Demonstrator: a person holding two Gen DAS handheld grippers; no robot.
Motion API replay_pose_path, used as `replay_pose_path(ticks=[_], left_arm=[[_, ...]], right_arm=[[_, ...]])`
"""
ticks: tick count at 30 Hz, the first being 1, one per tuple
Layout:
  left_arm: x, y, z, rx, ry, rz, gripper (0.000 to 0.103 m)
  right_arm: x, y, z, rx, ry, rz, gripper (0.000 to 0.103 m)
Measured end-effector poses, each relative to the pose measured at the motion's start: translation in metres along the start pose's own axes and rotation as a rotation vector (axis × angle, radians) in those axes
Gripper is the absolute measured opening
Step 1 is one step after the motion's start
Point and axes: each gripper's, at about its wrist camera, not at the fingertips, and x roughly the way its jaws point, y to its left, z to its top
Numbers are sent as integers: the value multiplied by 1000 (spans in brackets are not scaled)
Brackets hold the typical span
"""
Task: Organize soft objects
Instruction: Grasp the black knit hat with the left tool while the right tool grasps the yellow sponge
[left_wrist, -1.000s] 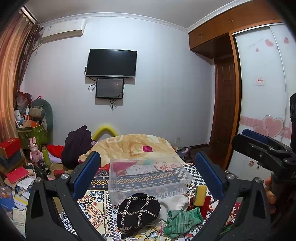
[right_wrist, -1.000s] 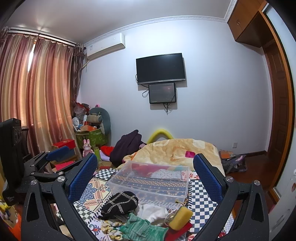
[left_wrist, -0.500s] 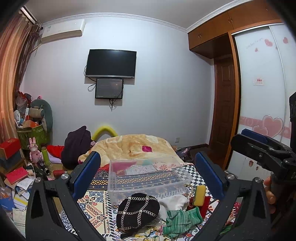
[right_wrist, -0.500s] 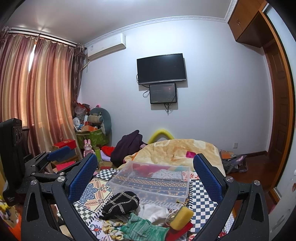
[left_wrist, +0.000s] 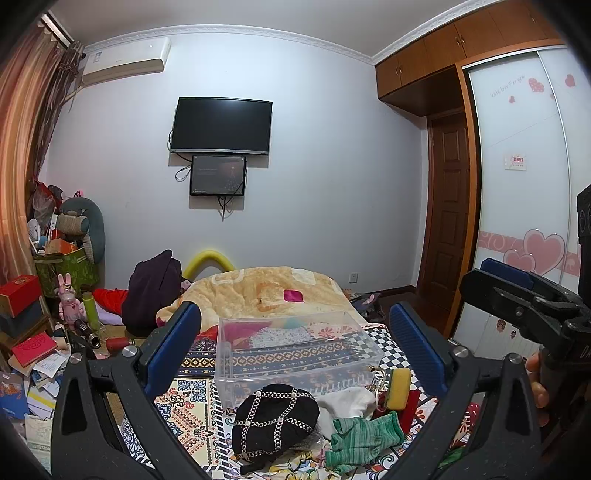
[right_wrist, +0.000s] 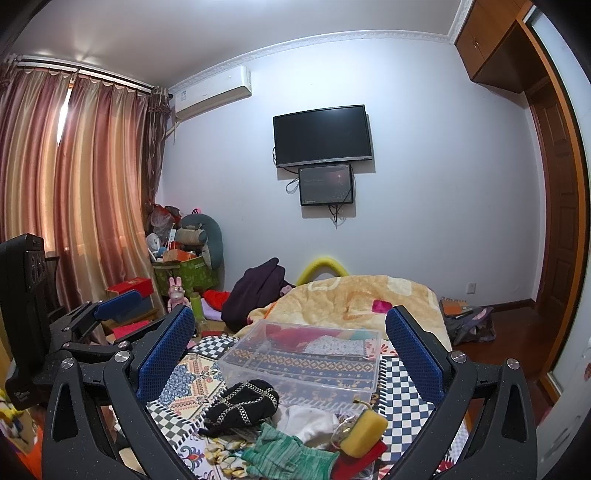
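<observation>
A pile of soft things lies on the patterned bed cover: a black hat with chain trim (left_wrist: 275, 419) (right_wrist: 242, 404), a white cloth (left_wrist: 347, 402) (right_wrist: 312, 422), a green striped glove (left_wrist: 364, 435) (right_wrist: 286, 452) and a yellow sponge (left_wrist: 398, 384) (right_wrist: 364, 426). An empty clear plastic bin (left_wrist: 295, 349) (right_wrist: 306, 354) stands just behind the pile. My left gripper (left_wrist: 295, 347) is open and empty above the pile. My right gripper (right_wrist: 290, 350) is open and empty, held to the right of the left one (right_wrist: 114, 306).
A yellow blanket (left_wrist: 266, 291) covers the far end of the bed. A dark garment (left_wrist: 153, 288) lies at its left. Boxes, books and toys (left_wrist: 33, 332) clutter the floor at left. A wardrobe (left_wrist: 524, 184) and a door (left_wrist: 447, 221) stand at right.
</observation>
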Motion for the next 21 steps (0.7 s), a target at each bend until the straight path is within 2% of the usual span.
replay_pose_path(ticks=[7, 11, 14, 21], left_arm=[[3, 0, -5, 1, 18, 2, 103], [12, 3, -14, -6, 54, 6, 103], [22, 7, -24, -20, 108, 4, 103], [61, 17, -66, -50, 295, -5, 103]], right_arm=[[5, -4, -7, 7, 23, -7, 103], [9, -10, -16, 20, 53, -21, 103], [13, -19, -25, 36, 89, -37, 103], [27, -43, -57, 64, 211, -87, 103]])
